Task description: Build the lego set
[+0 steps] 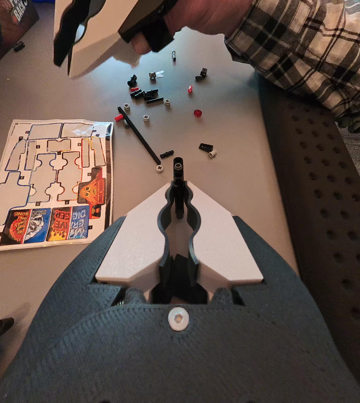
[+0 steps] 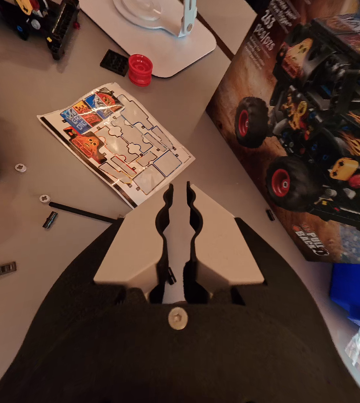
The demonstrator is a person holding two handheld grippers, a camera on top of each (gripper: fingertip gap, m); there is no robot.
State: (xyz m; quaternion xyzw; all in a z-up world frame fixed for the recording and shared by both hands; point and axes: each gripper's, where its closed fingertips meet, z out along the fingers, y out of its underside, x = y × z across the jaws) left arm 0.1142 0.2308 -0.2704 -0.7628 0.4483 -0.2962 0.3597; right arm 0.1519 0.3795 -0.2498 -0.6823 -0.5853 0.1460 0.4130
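Note:
My left gripper [image 1: 178, 183] is shut on a short black lego beam [image 1: 178, 174] that stands upright between the fingertips, with a grey pin in its top hole. Beyond it, loose lego parts lie on the grey table [image 1: 229, 196]: a long black axle [image 1: 138, 135], black pins, grey bushes and a red round stud [image 1: 197, 113]. My right gripper [image 2: 179, 185] hovers over the table by the sticker sheet [image 2: 118, 139], its jaws a little apart with nothing between the tips. In the left wrist view it hangs at the top left [image 1: 65, 50], held by a hand in a plaid sleeve.
The lego box [image 2: 305, 130] stands at the right. A red wheel rim [image 2: 140, 69], a black plate [image 2: 114, 62], a white stand base [image 2: 174, 50] and a partly built black model [image 2: 43, 21] sit farther off. A dark perforated surface [image 1: 327, 196] borders the table. Across from one pair of fingers to the other is roughly 15 cm. It is some 12 cm from my left tips to the red round stud [image 1: 197, 113].

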